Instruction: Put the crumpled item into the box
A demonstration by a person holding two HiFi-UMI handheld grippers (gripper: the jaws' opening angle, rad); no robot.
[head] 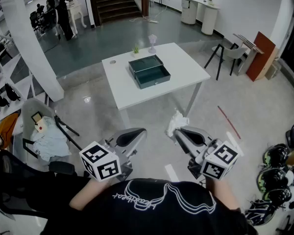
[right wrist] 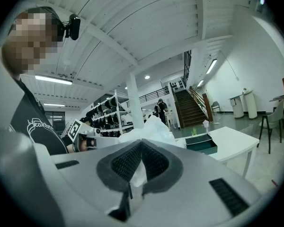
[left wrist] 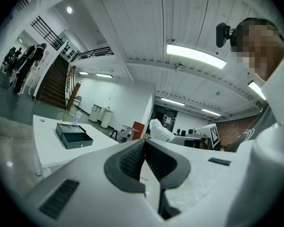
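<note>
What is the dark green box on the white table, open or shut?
Open. The dark green rectangular box on the white table has no lid over its top; the head view looks down into its hollow inside.

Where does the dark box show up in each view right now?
Head view: the box sits in the upper centre, on the white table.
Left gripper view: the box is at the left, about mid-height, on the table.
Right gripper view: the box is right of centre, on the table.
Shared landmark: the white table under the box.
</note>
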